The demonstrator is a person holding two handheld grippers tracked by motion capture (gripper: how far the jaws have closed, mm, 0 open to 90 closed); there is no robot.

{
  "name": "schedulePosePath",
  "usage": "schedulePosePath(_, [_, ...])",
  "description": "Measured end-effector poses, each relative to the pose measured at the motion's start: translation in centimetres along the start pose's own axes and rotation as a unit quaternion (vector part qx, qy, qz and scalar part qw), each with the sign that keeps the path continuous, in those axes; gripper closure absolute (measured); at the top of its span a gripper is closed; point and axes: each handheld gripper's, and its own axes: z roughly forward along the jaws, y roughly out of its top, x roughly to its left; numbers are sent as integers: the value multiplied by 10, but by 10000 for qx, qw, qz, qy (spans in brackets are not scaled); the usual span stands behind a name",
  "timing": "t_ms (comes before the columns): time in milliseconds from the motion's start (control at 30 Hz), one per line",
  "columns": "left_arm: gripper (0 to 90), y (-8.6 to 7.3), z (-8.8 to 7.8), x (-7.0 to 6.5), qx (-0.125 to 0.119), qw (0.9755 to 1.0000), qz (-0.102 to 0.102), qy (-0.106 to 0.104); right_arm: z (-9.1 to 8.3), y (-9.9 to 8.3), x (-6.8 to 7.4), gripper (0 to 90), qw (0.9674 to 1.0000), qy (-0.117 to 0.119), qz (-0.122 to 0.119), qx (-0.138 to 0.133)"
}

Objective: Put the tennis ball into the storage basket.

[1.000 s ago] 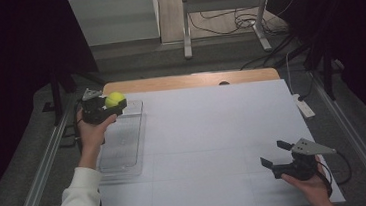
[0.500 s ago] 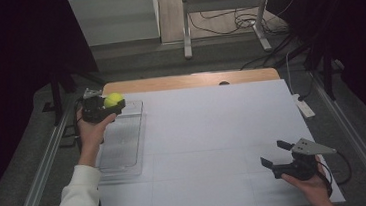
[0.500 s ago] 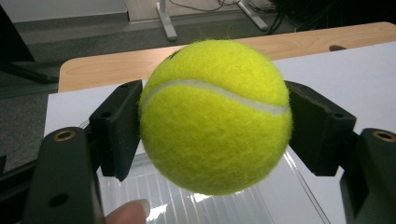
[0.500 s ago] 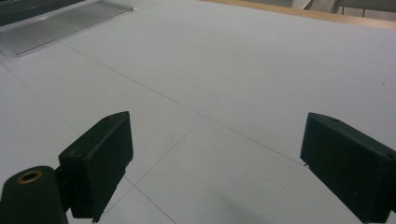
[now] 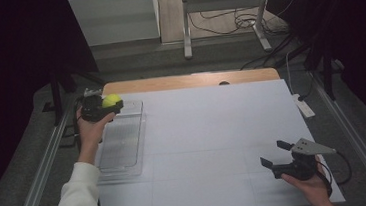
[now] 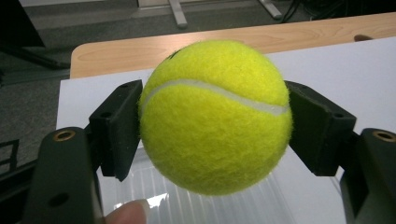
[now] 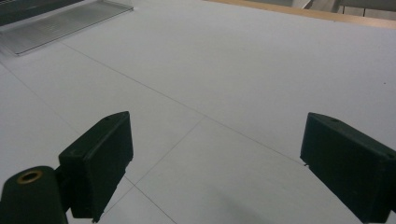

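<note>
Yellow felt: that's the first thing we notice, a tennis ball [image 6: 215, 114] sitting fat between the left gripper [image 5: 102, 107] jaws, up near the far left corner of the surface [image 5: 213, 130].
What changed: honestly, next to nothing. Compared with the high view a second ago, our left hand [image 5: 93, 133] has barely shifted and the ball sits at the same spot over the far end of the clear tray [image 5: 122, 143]. Right hand [image 5: 311, 184] hasn't budged either.
What that means: we read it as a pause with the ball in the grip, either just lifted or about to be set down into the tray. Can't say which from here.
Left jaws: clamped on the ball, one pad on each side of it, both pressing into the fuzz in the left gripper view.
Ball vs jaws: it's centred between the pads, bulging above and below them, white seam running across the front. It looks clear of the ribbed tray floor underneath, held in the air.
Right jaws: wide apart, nothing between them, just bare white surface in the right gripper view.
Right gripper [image 5: 278, 157]: parked near the near right corner, well apart from ball and tray.
Tray: lies along the left edge, nothing in it that we can see.
</note>
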Motion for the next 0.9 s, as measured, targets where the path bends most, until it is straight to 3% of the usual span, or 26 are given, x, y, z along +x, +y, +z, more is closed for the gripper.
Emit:
schedulePosePath(433, [269,0,7,3,150,9998,31,91,0,0,-1,96,10000,12,8,3])
schedulePosePath(900, [269,-3,15,8,299,9994,-66,177,0,0,-1,96,10000,5,7,-2])
